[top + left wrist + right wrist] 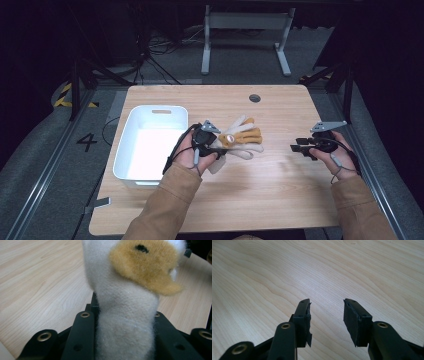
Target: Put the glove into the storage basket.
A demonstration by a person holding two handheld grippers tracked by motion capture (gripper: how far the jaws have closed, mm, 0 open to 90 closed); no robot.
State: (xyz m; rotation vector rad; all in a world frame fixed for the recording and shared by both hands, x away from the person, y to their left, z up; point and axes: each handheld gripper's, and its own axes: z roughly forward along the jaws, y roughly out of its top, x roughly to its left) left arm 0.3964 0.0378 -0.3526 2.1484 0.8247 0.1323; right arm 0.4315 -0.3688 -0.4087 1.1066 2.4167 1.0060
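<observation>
A plush toy (241, 137) in cream and tan fur lies just right of the table's middle, one cream limb held by my left gripper (218, 146). In the left gripper view that cream limb (125, 320) is squeezed between the two black jaws, and a tan patch with a dark spot (146, 263) shows above them. My right gripper (297, 148) hovers at the right side of the table, pointing left toward the toy and apart from it. In the right gripper view its jaws (326, 308) stand open over bare wood, with nothing between them.
A white plastic bin (150, 111) stands on the left part of the wooden table (260, 195), just left of my left hand. A round cable hole (254, 98) sits near the far edge. A white desk frame (245, 22) stands on the floor beyond.
</observation>
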